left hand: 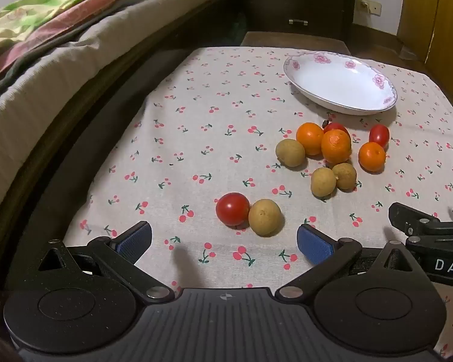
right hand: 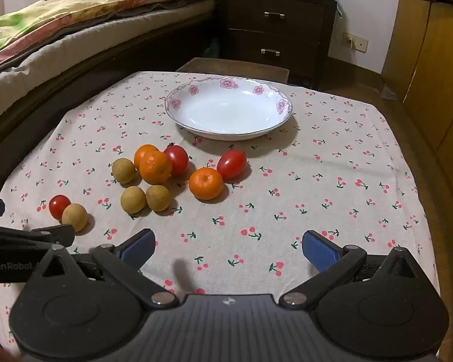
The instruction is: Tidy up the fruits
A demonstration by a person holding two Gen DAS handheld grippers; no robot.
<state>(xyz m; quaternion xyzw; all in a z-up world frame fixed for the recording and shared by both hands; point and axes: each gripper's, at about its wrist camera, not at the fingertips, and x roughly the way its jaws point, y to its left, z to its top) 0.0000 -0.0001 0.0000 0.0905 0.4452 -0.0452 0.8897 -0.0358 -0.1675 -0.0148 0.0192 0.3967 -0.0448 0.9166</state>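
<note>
Left gripper: jaws spread wide, holding nothing, low over the near edge of the surface.
Right gripper: jaws likewise apart and empty, beside the left one.
Plate: bare, toward the far edge.
Main fruit cluster: oranges, tomatoes and brown longan-like fruits, mid-surface, just short of the plate.
Stray pair: tomato touching brown fruit, nearest the near edge.
Key relation: the pair lies directly ahead of the left jaws, roughly centred; from the right jaws it sits far left. The left hand is judged nearer.
</note>
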